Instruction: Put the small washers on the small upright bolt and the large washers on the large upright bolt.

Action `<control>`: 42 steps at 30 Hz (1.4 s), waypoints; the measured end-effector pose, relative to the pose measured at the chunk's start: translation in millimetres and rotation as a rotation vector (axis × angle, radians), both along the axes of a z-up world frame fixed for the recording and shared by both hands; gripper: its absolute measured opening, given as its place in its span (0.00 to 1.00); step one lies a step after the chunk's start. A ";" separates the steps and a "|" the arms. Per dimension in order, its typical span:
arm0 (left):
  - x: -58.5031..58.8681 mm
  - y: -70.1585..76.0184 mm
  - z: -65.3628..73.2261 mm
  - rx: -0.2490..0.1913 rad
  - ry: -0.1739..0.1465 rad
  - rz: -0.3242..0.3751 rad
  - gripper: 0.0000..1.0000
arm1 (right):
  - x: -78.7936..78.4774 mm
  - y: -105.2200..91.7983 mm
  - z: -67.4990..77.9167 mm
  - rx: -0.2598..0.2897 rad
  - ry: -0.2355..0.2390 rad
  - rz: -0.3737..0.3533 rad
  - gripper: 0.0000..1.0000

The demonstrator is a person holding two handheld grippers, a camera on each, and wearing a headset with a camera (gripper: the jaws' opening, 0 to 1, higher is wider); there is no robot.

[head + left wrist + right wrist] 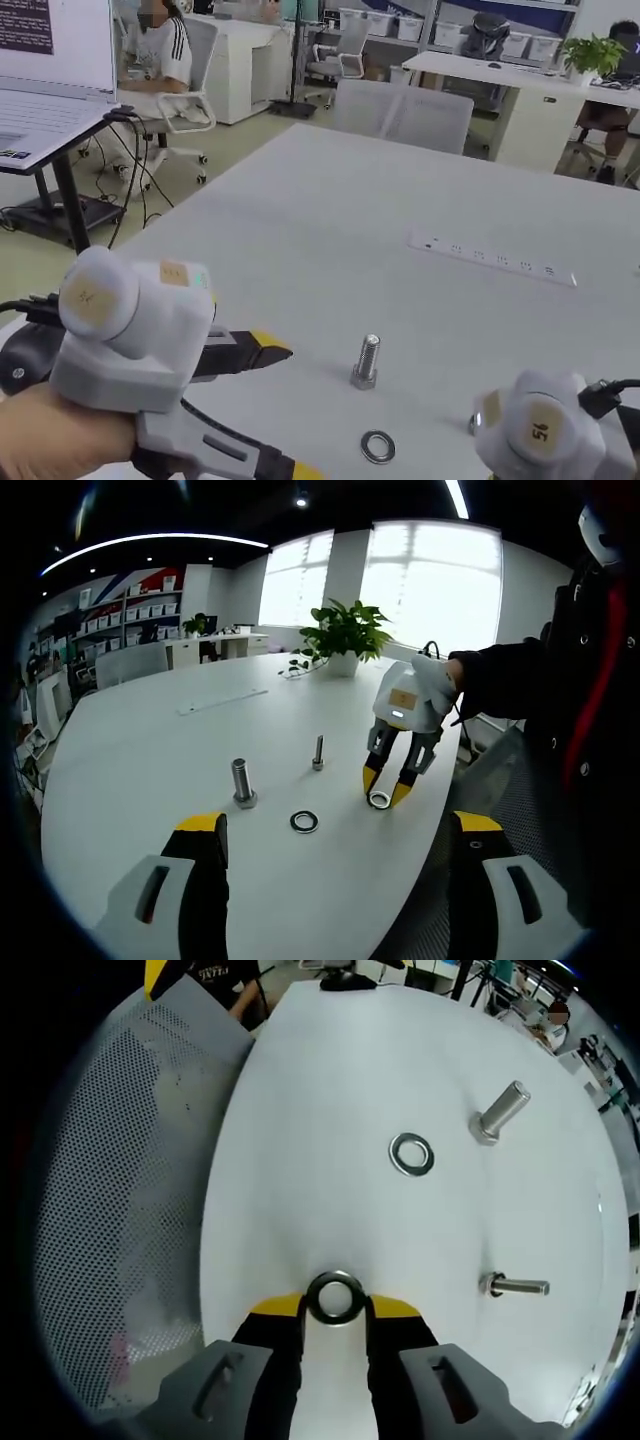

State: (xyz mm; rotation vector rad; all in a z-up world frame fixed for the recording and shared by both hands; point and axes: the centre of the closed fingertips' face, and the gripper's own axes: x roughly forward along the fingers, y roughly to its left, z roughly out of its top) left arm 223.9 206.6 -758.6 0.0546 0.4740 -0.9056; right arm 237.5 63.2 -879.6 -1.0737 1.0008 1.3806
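Steel bolt (366,362) upright, washer (311,1300) flat in claw (335,1307)

Setting: open-plan office doubling as a test space. Work surface is a large white table (300,230) of meeting-room type, with a white power strip (492,259) lying on it and a grey chair (400,112) pushed up to the far edge. An open laptop (50,90) sits on a stand to one side, cables (130,170) hanging below it. Beyond: white desks (500,75), a swivel chair (345,45), a person seated (165,45) at a workstation, a potted plant (592,52). Stacked storage bins (400,24) line shelving at the back. Left gripper view adds tall windows (430,580) and ceiling strip lights (150,542).
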 end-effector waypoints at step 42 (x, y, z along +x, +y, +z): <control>9.8 14.8 1.7 -0.039 -0.032 0.052 0.91 | 28.2 28.7 46.3 -0.027 -0.042 0.052 0.23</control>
